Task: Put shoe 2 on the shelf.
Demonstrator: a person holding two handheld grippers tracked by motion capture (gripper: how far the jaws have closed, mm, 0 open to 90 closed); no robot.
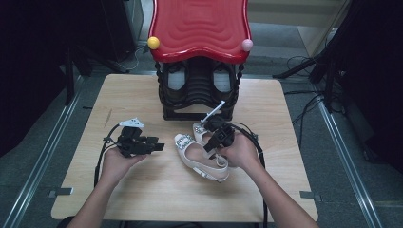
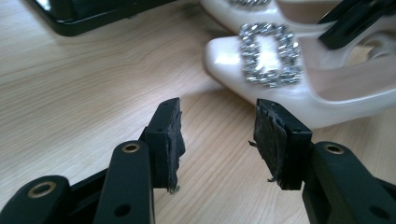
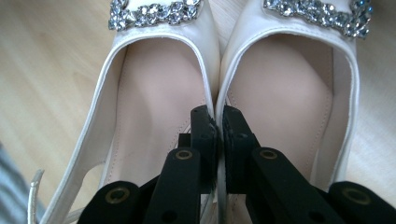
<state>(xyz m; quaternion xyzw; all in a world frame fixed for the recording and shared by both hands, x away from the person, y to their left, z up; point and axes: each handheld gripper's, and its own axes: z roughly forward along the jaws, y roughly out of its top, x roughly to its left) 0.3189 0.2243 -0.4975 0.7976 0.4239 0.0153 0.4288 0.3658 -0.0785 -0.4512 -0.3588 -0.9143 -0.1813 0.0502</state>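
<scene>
Here the work in hand is a pair of white shoes (image 1: pixel 202 152) lying side by side on the wooden table (image 1: pixel 142 190), just in front of the black rack (image 1: pixel 199 95) with the red top (image 1: pixel 199 26).

Handling properties (judged):
- The shoes look light, with a fairly stiff glossy upper that is likely to be slippery under the pads.
- The thin side walls and slim back straps appear flexible.
- The sparkly buckle (image 2: pixel 269 55) on each toe looks delicate; avoid clamping on it.

Grip point: the two inner side walls, which touch each other, offer one thin double edge. Pinching both together lets one gripper carry the pair.

Right gripper (image 3: pixel 218 122): it points down into the pair from the heel end, one jaw inside each shoe. The jaws stand nearly closed, pinching the adjoining inner walls between the pads. In the high view the right hand (image 1: pixel 242 152) rests over the heels with the forearm angled in from the lower right.

Left gripper (image 2: pixel 217 140): it is held low above the table, aimed at the toe of the nearer shoe and close to it without touching. Its jaws stand wide apart and hold nothing. The left hand (image 1: pixel 116 164) cradles it from below, palm up.
</scene>
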